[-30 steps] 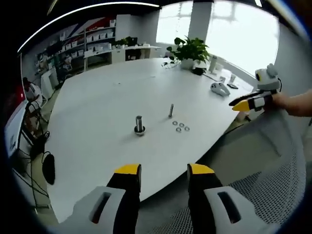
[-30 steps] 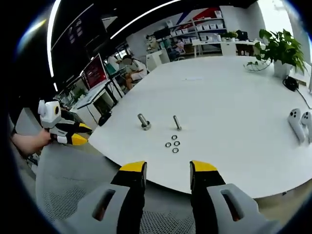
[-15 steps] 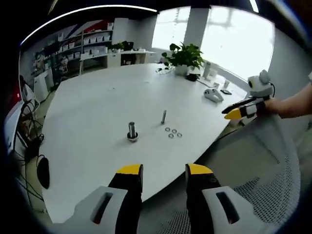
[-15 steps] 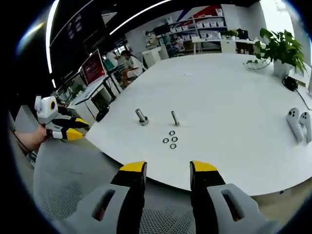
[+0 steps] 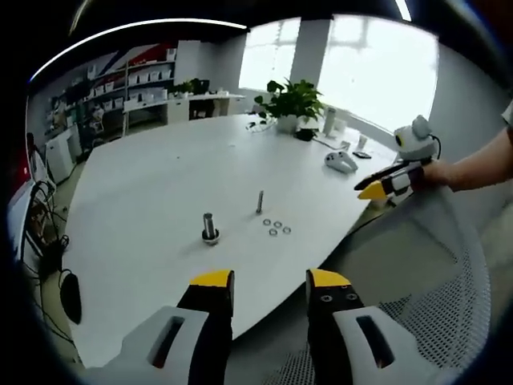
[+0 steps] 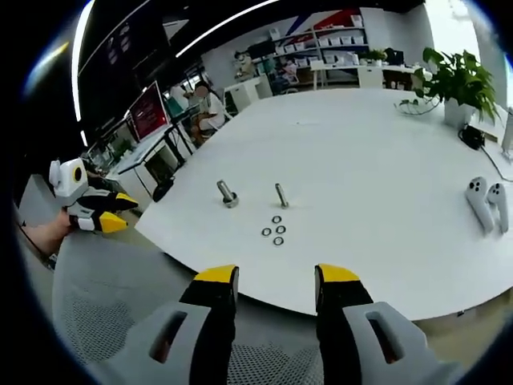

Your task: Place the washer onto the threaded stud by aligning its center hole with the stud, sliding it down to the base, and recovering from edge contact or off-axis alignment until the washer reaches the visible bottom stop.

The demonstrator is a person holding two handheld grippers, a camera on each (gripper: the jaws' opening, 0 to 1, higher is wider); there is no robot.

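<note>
Washers (image 5: 276, 228), three of them, lie loose in a small cluster on the white desk (image 5: 152, 176) in the left gripper view, just right of a thin threaded stud (image 5: 260, 201) that stands upright. A thicker bolt on a round base (image 5: 209, 228) stands to the left of the stud, a little nearer. The left gripper (image 5: 269, 281) hangs off the near edge of the desk, well apart from all of this, its yellow-tipped jaws spread with nothing between them. On the right side, the right gripper (image 5: 383, 183) is held out by a person's hand (image 5: 429, 172) past the desk's edge. A potted plant (image 5: 290, 100) sits at the far end, and a white controller (image 5: 341, 162) lies on the far right part of the desk. A mesh chair back (image 5: 433, 297) shows at the near right.

From the right gripper view, the same three washers (image 6: 274, 231) lie just near of the stud (image 6: 281, 195), with the bolt (image 6: 227, 193) to its left. The right gripper (image 6: 270, 277) is also short of the desk (image 6: 377, 152), jaws apart and empty. The left gripper (image 6: 90, 212) shows at the far left, with its jaws apart too. Two white controllers (image 6: 483, 200) rest at the right.
</note>
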